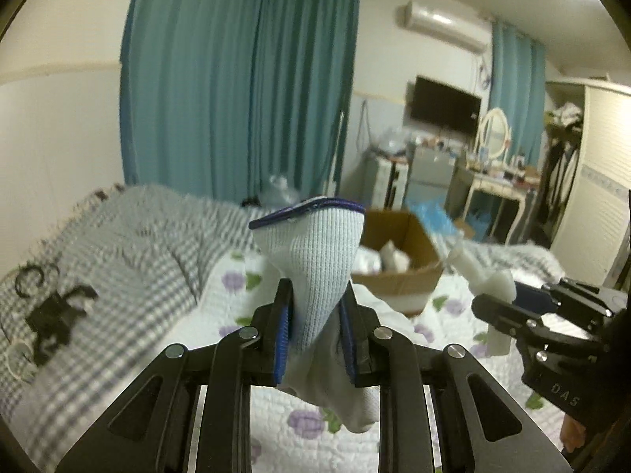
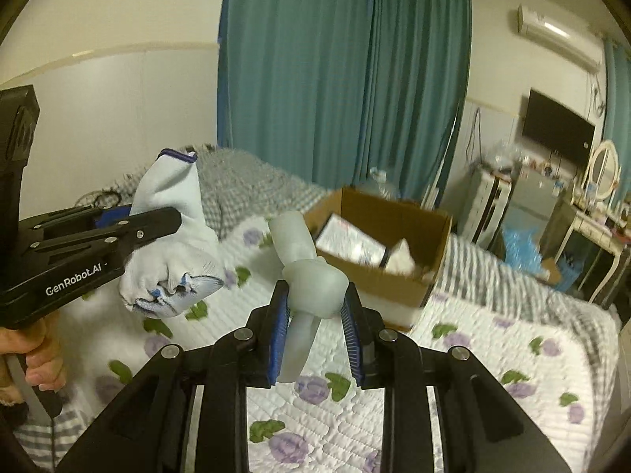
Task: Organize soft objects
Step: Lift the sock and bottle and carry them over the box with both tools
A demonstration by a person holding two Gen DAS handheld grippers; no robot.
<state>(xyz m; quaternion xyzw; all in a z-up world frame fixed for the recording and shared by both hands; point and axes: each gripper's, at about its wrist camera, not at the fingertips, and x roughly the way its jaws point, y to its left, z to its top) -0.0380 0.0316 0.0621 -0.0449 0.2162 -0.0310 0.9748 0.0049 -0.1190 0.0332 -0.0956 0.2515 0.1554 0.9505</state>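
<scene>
Above the floral quilt (image 2: 493, 339), left gripper (image 1: 315, 315) grasps a white sock (image 1: 319, 260); right gripper (image 2: 315, 307) grasps a knotted cloth (image 2: 311, 280); cardboard box (image 2: 430, 276) ahead.

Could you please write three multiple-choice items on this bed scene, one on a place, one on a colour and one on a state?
1. Where does the cardboard box stand?
A. on the flowered quilt
B. on the dressing table
C. on the floor

2. What colour is the trim on the white sock held by the left gripper?
A. red
B. dark blue
C. green

3. What state is the right gripper in?
A. open and empty
B. shut on nothing
C. shut on a knotted white sock

Answers: 1 A, the box rests on the quilt past both grippers. 2 B, a dark blue band edges the sock's opening. 3 C, the blue pads press both sides of the knot.
</scene>
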